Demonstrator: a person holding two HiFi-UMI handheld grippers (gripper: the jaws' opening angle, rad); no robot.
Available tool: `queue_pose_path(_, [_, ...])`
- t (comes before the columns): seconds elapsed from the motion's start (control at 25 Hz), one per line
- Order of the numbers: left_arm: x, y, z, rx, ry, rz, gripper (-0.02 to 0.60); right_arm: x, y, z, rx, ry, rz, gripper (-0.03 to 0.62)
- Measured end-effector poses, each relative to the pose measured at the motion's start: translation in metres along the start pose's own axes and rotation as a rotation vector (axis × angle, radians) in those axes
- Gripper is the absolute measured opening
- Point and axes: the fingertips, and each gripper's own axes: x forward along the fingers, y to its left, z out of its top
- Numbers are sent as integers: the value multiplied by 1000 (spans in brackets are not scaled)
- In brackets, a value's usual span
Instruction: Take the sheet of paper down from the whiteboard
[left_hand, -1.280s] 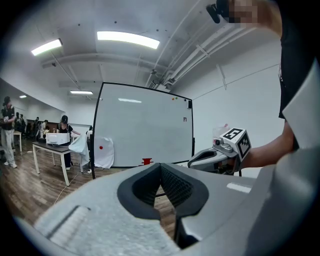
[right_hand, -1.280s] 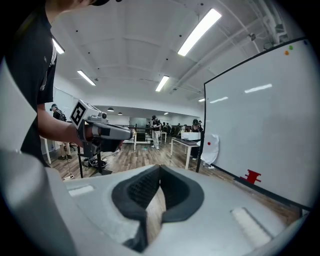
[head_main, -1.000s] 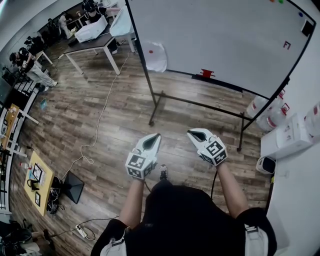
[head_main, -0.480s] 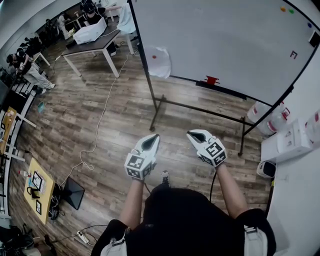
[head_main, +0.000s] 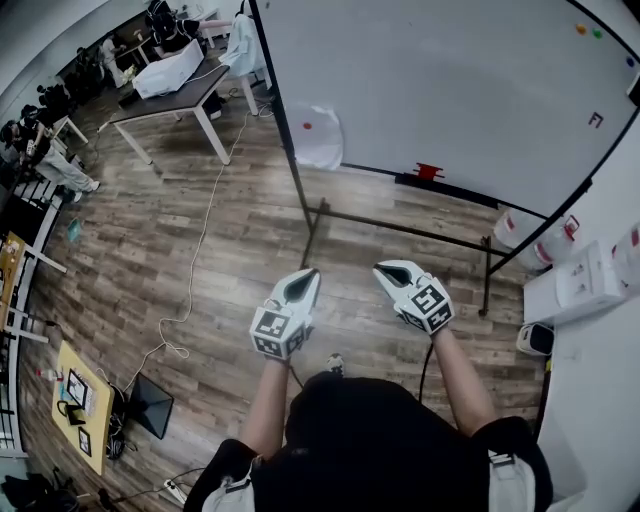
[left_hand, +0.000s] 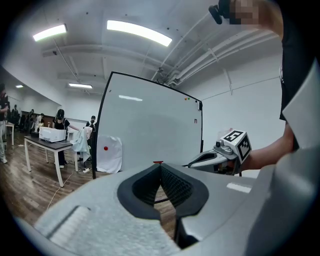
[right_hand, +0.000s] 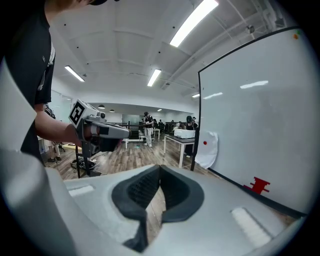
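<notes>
- Left gripper (head_main: 307, 273) is shut tight with nothing between its ribbed pads, as its own view shows; it is held low in front of the person and well apart from the board.
- Right gripper (head_main: 383, 268), just beside it, is likewise shut and empty.
- The sheet of paper (head_main: 316, 136) hangs at the lower left corner of the whiteboard (head_main: 450, 80), beside the left edge of the frame, with its lower part drooping past the bottom edge. A red magnet (head_main: 307, 127) near its top appears to pin it there.
- The step in hand looks like the approach: the person stands on the wood floor (head_main: 200, 250) facing the board, and neither tool is near the sheet.
- The next move probably calls for closing in on that left corner and opening at least one pair of jaws.
- With the magnet pinning it, the sheet most likely needs one tool to lift the magnet while the other pinches a free edge.
- A red piece (head_main: 428, 171) on the board's bottom edge is no part of this and need not be touched.
</notes>
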Motion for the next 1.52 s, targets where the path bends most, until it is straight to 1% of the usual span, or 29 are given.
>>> queue_pose_path(0.16, [18,26,2,3,3,-19,9,22,-16,7,16,-4,-6,3])
queue_pose_path(0.48, [33,75,2,7,3,-55,9,68,-29,17,20,-5,-36,4])
queue_pose_path(0.72, [38,103,-3,4,2,-71,9,94,-29,14,19,15,-33,4])
queue_pose_path(0.88, [37,113,-6,-2,4,-77,9,105,-26,11,26,25,-34,3])
queue_pose_path(1.16, [32,125,-12,-18,14,-67,9,116,-25,12,26,36,-33,3])
queue_pose_path(1.28, [32,131,-15,-26,19,-49,9,120,-29,13,27,35,-21,4])
queue_pose_path(1.52, [49,140,-15,-35,21,-12,9,131,-50,11,11,38,16,3])
